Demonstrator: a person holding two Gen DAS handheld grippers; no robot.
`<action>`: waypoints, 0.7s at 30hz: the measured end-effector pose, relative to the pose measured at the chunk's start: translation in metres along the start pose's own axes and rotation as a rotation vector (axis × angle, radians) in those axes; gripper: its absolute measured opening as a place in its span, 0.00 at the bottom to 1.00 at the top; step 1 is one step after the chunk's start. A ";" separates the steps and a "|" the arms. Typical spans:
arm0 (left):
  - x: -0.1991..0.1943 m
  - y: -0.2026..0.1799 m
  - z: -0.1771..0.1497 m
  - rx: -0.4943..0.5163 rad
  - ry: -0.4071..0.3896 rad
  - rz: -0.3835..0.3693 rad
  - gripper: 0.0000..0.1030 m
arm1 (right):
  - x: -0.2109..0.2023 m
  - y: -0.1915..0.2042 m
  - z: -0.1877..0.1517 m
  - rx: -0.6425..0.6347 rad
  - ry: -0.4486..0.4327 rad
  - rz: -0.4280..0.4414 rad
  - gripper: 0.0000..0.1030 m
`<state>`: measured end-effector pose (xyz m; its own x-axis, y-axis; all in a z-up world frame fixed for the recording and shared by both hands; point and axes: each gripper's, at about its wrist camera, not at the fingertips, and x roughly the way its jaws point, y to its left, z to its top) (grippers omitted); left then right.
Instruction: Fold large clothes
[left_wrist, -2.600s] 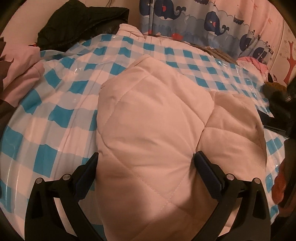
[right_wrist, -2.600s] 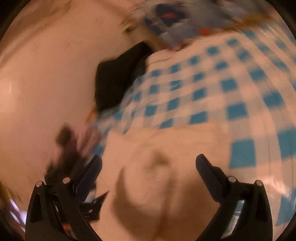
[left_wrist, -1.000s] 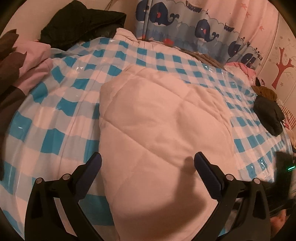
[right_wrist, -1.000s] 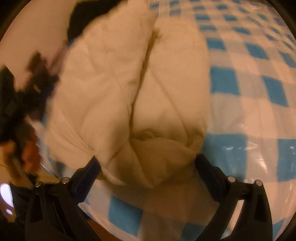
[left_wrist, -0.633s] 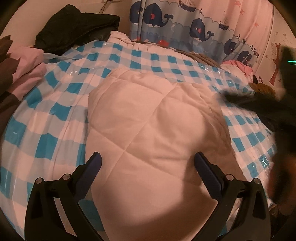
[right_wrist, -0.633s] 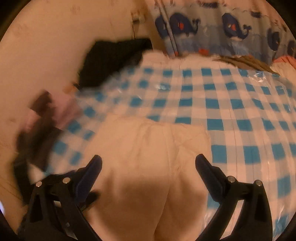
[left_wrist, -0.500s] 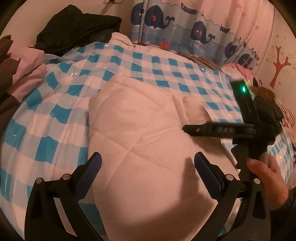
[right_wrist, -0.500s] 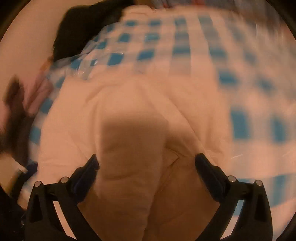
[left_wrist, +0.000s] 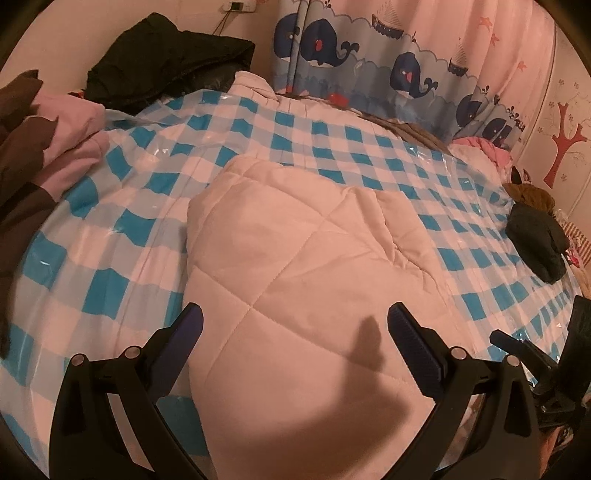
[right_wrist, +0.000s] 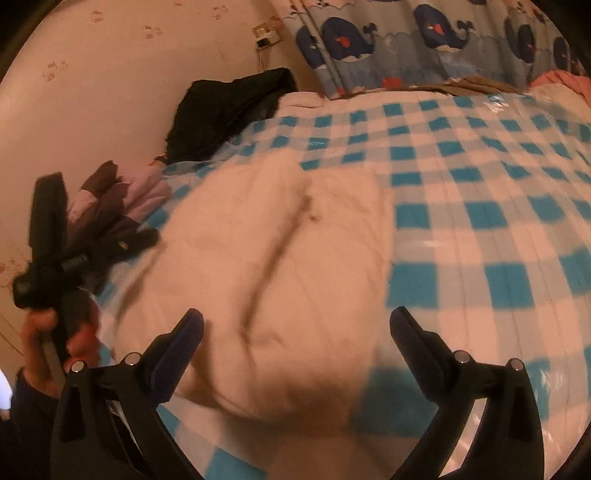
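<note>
The quilted cream garment (left_wrist: 295, 280) lies folded in a thick bundle at centre frame on the blue-checked cover (left_wrist: 110, 258), its near end running under the lower edge of the left view. The left gripper (left_wrist: 294, 325) hangs over it, jaws wide apart, holding nothing. The right gripper (right_wrist: 296, 326) is likewise spread and empty.

Risk: the padding is springy, so the top layer may lift and the fold reopen along the crease (right_wrist: 280, 240). The glossy cover may let the bundle slide when pushed.

Room: open cover lies right of the bundle. The clothes pile (left_wrist: 48, 140) crowds the left edge of the frame.
</note>
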<state>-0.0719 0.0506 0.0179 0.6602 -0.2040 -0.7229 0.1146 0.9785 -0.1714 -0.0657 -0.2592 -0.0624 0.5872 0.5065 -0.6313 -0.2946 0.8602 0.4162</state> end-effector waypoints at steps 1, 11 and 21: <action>-0.004 -0.002 -0.001 0.003 -0.005 0.004 0.93 | 0.000 -0.001 0.001 0.011 -0.003 0.016 0.94; -0.046 -0.020 -0.010 0.082 -0.069 0.094 0.93 | -0.018 0.045 0.002 -0.140 -0.044 -0.087 0.94; -0.062 -0.018 -0.008 0.090 -0.083 0.160 0.93 | -0.009 0.072 0.047 -0.204 -0.066 -0.119 0.94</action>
<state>-0.1203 0.0454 0.0605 0.7340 -0.0459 -0.6776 0.0669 0.9978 0.0049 -0.0572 -0.2051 0.0039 0.6732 0.4015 -0.6210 -0.3622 0.9112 0.1964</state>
